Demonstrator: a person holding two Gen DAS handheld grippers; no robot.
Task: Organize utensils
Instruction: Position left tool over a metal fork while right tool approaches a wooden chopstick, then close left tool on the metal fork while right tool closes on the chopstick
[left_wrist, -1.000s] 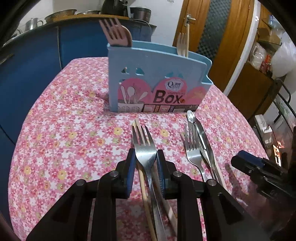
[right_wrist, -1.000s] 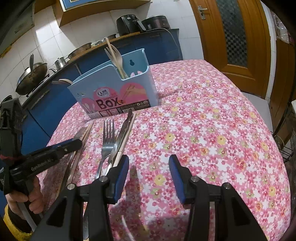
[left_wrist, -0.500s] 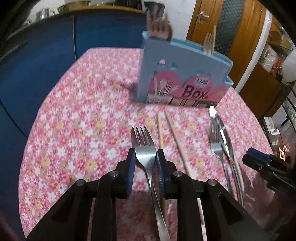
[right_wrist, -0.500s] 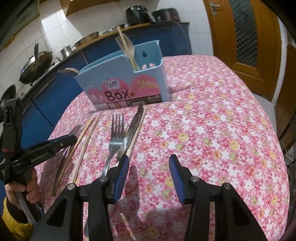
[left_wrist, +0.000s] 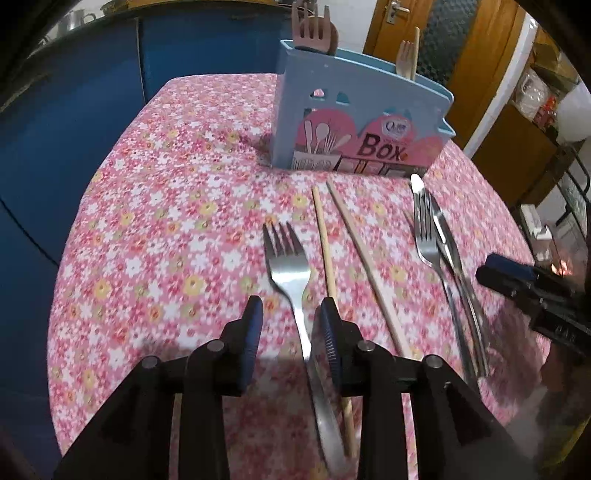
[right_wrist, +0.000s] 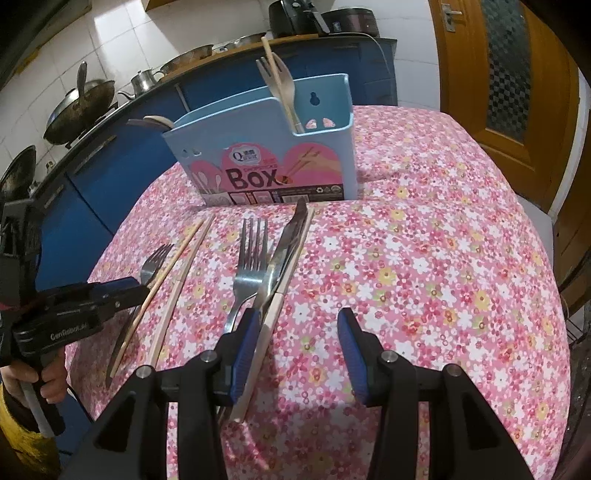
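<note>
Left wrist: the left gripper (left_wrist: 291, 325) gapes around a steel fork (left_wrist: 290, 258) lying on the tablecloth (left_wrist: 166, 206), gripping nothing. Right wrist: the right gripper (right_wrist: 299, 349) hangs wide and empty beside a second fork (right_wrist: 249, 266), likely lined up for the blue box (right_wrist: 266, 147).

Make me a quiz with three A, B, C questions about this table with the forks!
1. Where does the light blue plastic utensil box stand?
A on the pink flowered tablecloth
B on the floor
C on a chair

2. How many silver metal forks lie on the cloth?
A one
B two
C five

3. How are the left gripper jaws?
A open
B shut on a chopstick
C shut on a spoon

Answers:
1 A, its base sits on the cloth beyond the utensils.
2 B, one by the left gripper, one beside the silver table knife.
3 A, gaps show on both sides of the fork handle.
</note>
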